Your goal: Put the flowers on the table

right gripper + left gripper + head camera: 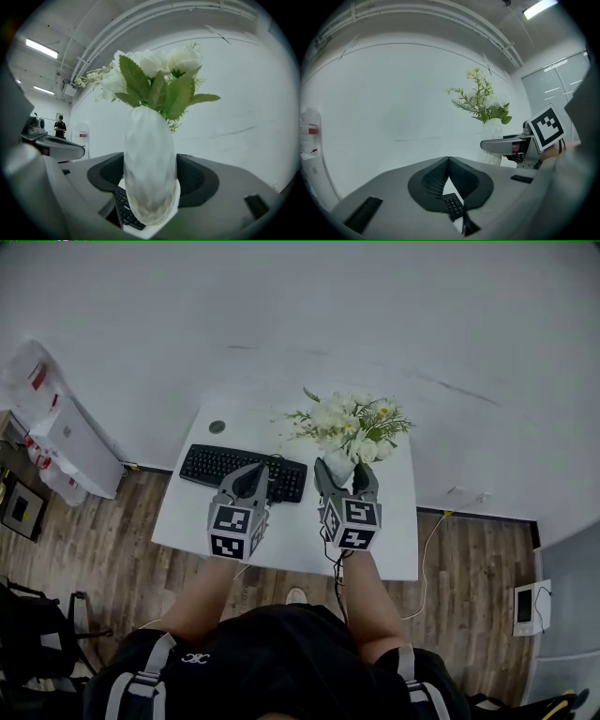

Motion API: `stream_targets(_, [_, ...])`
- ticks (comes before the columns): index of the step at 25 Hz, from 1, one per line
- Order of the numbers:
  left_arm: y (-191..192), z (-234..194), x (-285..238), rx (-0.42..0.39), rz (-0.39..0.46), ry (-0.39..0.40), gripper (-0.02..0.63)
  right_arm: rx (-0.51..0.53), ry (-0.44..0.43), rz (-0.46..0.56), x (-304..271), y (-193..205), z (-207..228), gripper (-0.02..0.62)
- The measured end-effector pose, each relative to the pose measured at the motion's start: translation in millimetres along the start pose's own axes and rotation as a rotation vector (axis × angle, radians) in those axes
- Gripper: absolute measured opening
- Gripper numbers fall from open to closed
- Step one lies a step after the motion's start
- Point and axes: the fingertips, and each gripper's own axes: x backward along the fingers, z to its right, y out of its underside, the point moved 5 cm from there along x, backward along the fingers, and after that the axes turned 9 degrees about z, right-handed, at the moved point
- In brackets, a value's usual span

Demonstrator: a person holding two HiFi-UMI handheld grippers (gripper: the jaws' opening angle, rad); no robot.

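White flowers with green leaves (pixel 349 423) stand in a white vase (pixel 338 465) above the far right part of the white table (pixel 187 512). My right gripper (pixel 342 476) is shut on the vase, one jaw on each side. In the right gripper view the vase (pixel 149 187) fills the gap between the pads of the right gripper (pixel 150 161), upright, with the blooms (pixel 154 70) above. My left gripper (pixel 251 474) hovers over the keyboard, shut and holding nothing; its tips meet in the left gripper view (pixel 448 159). That view also shows the flowers (pixel 480 101) to the right.
A black keyboard (pixel 242 472) lies across the table's middle, a round grommet (pixel 217 427) behind it. A white cabinet with plastic bags (pixel 66 442) stands left of the table. A cable and a small white device (pixel 525 606) lie on the wooden floor at right.
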Motion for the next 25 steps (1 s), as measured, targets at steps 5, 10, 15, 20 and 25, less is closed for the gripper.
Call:
stream_targets(5, [10, -22, -57, 0.014, -0.024, -0.019, 0.002, -0.009, -0.012, -0.020, -71, 14, 30, 0.351])
stream_targets(10, [26, -61, -87, 0.030, -0.066, 0.000, 0.002, -0.004, -0.002, -0.034, -131, 42, 32, 0.351])
stream_targets(15, [40, -94, -108, 0.005, -0.104, 0.010, 0.002, -0.006, 0.015, -0.025, -191, 74, 43, 0.351])
stream_targets(20, [58, -128, -132, 0.027, -0.144, -0.008, 0.002, 0.075, 0.047, -0.055, -249, 112, 68, 0.351])
stream_targets(25, [77, -156, -158, 0.036, -0.177, -0.028, 0.002, 0.035, 0.062, -0.069, -296, 147, 86, 0.351])
